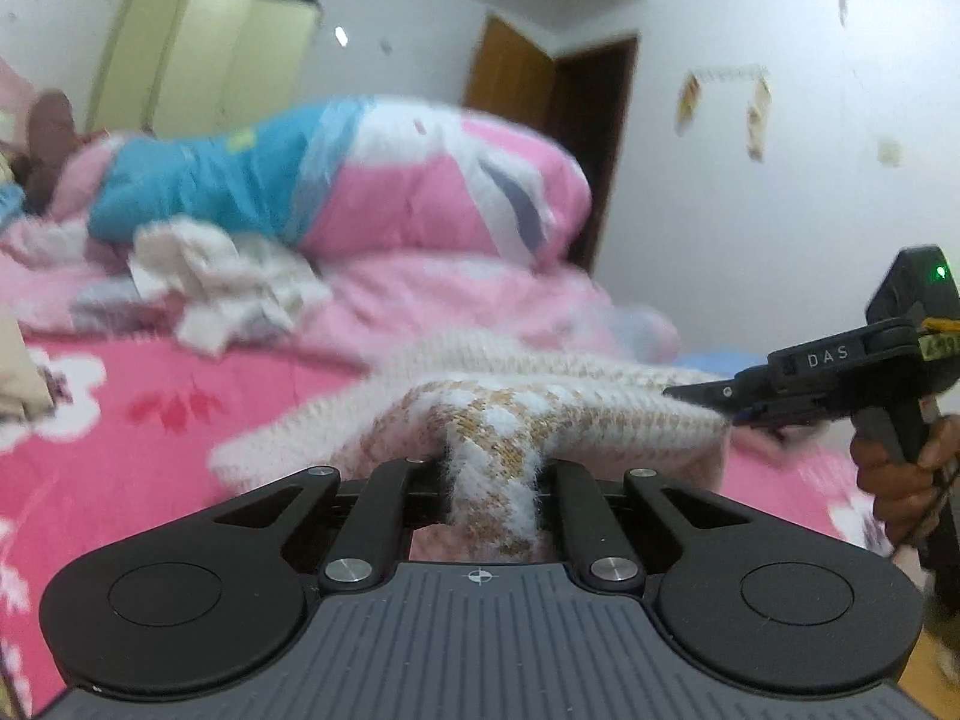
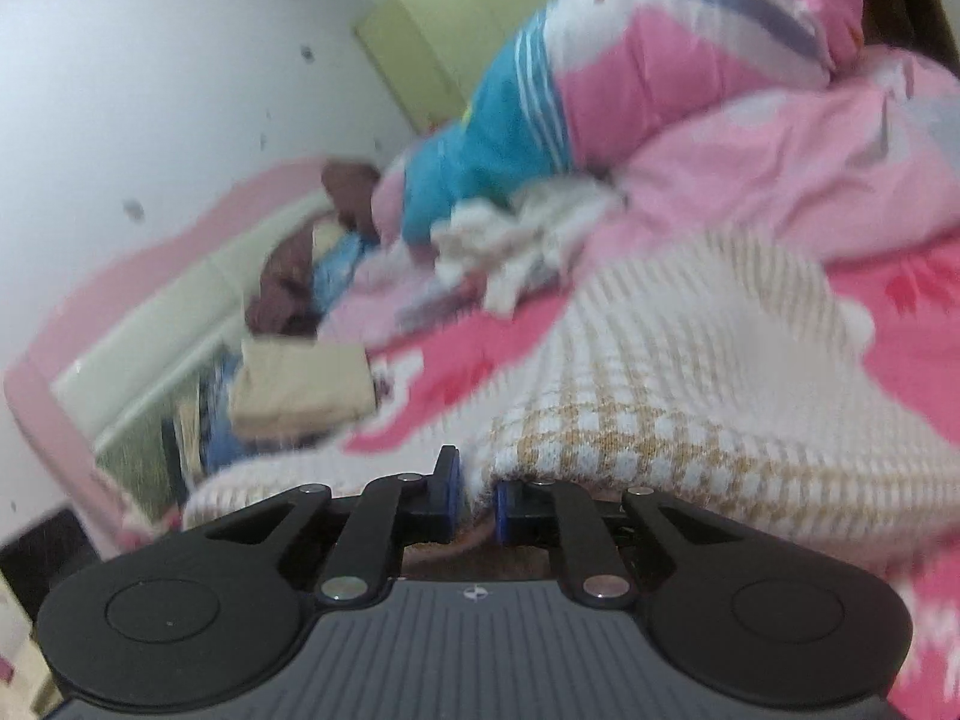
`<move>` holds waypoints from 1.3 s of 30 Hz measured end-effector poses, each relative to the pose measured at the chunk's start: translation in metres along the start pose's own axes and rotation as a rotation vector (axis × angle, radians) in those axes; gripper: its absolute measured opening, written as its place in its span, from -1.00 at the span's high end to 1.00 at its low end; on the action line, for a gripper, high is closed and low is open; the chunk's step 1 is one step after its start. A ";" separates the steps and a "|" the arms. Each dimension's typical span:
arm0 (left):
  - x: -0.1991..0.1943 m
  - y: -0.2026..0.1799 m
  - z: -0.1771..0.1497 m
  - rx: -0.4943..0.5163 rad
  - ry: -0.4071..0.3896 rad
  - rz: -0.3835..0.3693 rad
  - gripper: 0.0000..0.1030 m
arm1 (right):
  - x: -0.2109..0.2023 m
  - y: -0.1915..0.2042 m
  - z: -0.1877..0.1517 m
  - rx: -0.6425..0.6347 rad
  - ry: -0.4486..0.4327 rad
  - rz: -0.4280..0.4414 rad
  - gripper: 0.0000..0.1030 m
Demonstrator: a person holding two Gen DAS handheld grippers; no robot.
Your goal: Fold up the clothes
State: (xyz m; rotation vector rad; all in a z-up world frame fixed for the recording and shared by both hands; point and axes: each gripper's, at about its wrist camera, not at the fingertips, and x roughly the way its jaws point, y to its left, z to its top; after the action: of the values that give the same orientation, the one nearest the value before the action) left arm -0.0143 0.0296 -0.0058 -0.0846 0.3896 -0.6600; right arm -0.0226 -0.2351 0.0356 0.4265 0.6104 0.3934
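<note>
A white and tan checked knit sweater (image 1: 540, 414) lies across the pink flowered bed. My left gripper (image 1: 489, 468) is shut on a bunched fold of its near edge, which hangs down between the jaws. In the left wrist view the right gripper (image 1: 702, 399) comes in from the right, held by a hand (image 1: 900, 468), its tips at the sweater's right end. In the right wrist view my right gripper (image 2: 477, 501) is shut on the knit sweater (image 2: 690, 372), with the fabric edge pinched between the blue pads (image 2: 451, 483).
A rolled pink, white and blue quilt (image 1: 372, 174) sits at the back of the bed. Crumpled white clothes (image 1: 222, 282) lie in front of it. A folded beige garment (image 2: 300, 390) rests by the pink headboard (image 2: 36, 396). A yellow-green wardrobe (image 1: 204, 54) and a brown door (image 1: 510, 72) stand behind.
</note>
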 end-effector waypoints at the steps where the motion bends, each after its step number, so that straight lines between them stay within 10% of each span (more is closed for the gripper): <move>1: -0.001 0.000 -0.008 0.008 0.038 -0.014 0.83 | 0.001 -0.002 -0.010 -0.002 0.032 -0.013 0.77; 9: -0.004 0.004 -0.058 -0.023 0.284 -0.161 0.36 | 0.011 -0.024 -0.069 -0.011 0.216 -0.164 0.74; 15: -0.031 0.038 -0.054 -0.158 0.219 -0.275 -0.41 | -0.028 -0.010 -0.063 -0.088 0.192 -0.219 0.18; 22: -0.026 0.066 -0.049 -0.312 0.137 -0.238 -0.49 | -0.041 0.016 -0.033 -0.162 0.102 -0.210 0.04; 31: 0.003 0.037 -0.071 -0.263 0.179 -0.296 -0.49 | 0.112 0.102 -0.008 -0.416 0.284 -0.074 -0.48; 39: 0.008 0.039 -0.080 -0.253 0.190 -0.301 -0.49 | 0.228 0.139 -0.041 -0.737 0.416 -0.231 -0.48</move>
State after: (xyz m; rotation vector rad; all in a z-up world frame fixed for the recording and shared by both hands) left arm -0.0161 0.0592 -0.0903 -0.3274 0.6504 -0.9167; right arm 0.0923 0.0003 -0.0315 -0.4397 0.8539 0.4573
